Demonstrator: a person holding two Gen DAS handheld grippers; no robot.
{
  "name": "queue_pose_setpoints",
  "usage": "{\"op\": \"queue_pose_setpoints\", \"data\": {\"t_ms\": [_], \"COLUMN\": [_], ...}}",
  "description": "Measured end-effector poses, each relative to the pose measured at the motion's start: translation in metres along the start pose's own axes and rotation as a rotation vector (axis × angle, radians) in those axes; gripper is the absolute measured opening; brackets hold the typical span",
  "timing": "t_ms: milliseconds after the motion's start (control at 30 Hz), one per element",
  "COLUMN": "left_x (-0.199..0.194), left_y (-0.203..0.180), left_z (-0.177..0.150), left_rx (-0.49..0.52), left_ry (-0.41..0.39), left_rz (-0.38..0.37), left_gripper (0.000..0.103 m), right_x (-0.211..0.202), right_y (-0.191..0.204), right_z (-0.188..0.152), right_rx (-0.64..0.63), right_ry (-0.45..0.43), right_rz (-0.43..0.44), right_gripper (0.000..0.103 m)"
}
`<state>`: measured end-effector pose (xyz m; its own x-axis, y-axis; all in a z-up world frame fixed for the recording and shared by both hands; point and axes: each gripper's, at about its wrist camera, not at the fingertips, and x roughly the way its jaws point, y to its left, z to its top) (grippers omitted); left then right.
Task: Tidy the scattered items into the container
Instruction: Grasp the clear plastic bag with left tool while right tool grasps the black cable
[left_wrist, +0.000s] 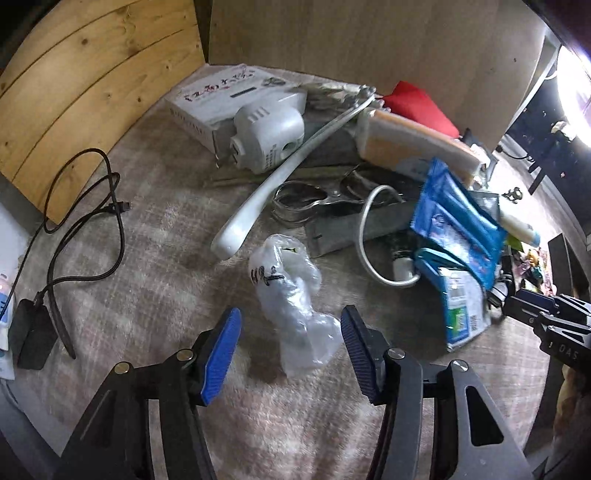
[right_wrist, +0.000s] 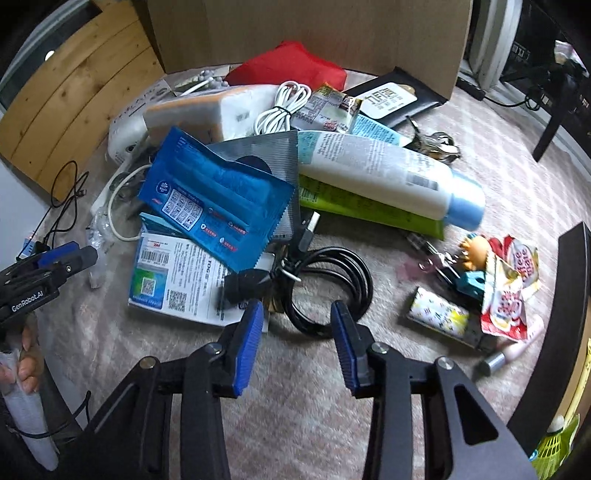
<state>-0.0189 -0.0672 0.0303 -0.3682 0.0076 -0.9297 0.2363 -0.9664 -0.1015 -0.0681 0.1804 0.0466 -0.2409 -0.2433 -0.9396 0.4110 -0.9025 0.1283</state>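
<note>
1. Between my left gripper's wide-open fingers lies a crumpled plastic bag, its near end reaching in between the blue pads; I cannot tell whether either pad touches it.
2. Ahead of that gripper and slightly left, a white shoehorn slants up toward a white plug adapter, with a white box behind it.
3. Far to its left, a black cable runs to a black charger on the carpet.
4. Ahead to its right, a blue pouch leans over the pile, and scissors lie between it and the shoehorn.
5. My right gripper is also wide open and holds nothing; a coiled black cord lies just beyond its fingertips.
6. Ahead of it to the left, the blue pouch overlaps a white leaflet.
7. Straight ahead, farther off, a white bottle with a blue cap rests on a green packet.
8. Behind the pile stands the cardboard box, with a red cloth at its foot.
9. To its right lie snack wrappers and a small patterned box.
10. At the far left edge of the right view, the left gripper shows.
</note>
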Motion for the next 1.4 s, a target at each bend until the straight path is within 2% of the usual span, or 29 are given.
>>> {"op": "queue_pose_setpoints", "data": {"t_ms": [233, 300, 400, 600, 867, 1233, 1400], "left_x": [0.019, 0.021, 0.021, 0.018, 0.008, -0.035, -0.041], "left_y": [-0.001, -0.003, -0.006, -0.008, -0.009, -0.020, -0.025], "left_z": [0.005, 0.004, 0.003, -0.002, -0.012, -0.028, -0.028], "left_rx": [0.007, 0.016, 0.031, 0.028, 0.003, 0.009, 0.005], "left_ry": [0.037, 0.027, 0.016, -0.009, -0.026, -0.089, -0.092], "left_rz": [0.014, 0.026, 0.040, 0.047, 0.038, 0.019, 0.023], "left_gripper": [0.039, 0.038, 0.037, 0.034, 0.031, 0.031, 0.031], "right_x": [0.010, 0.014, 0.017, 0.017, 0.004, -0.034, -0.041], "right_y": [0.007, 0.007, 0.006, 0.000, -0.005, -0.021, -0.031], "right_z": [0.007, 0.008, 0.007, 0.004, -0.009, -0.022, -0.029], "right_rx": [-0.030, -0.036, -0.038, -0.018, -0.003, 0.026, 0.029], "right_ry": [0.018, 0.028, 0.034, 0.046, 0.031, -0.044, -0.051], "right_rz": [-0.025, -0.029, 0.003, 0.068, 0.082, 0.108, 0.111], "right_gripper": [0.034, 0.030, 0.028, 0.012, 0.011, 0.011, 0.011]}}
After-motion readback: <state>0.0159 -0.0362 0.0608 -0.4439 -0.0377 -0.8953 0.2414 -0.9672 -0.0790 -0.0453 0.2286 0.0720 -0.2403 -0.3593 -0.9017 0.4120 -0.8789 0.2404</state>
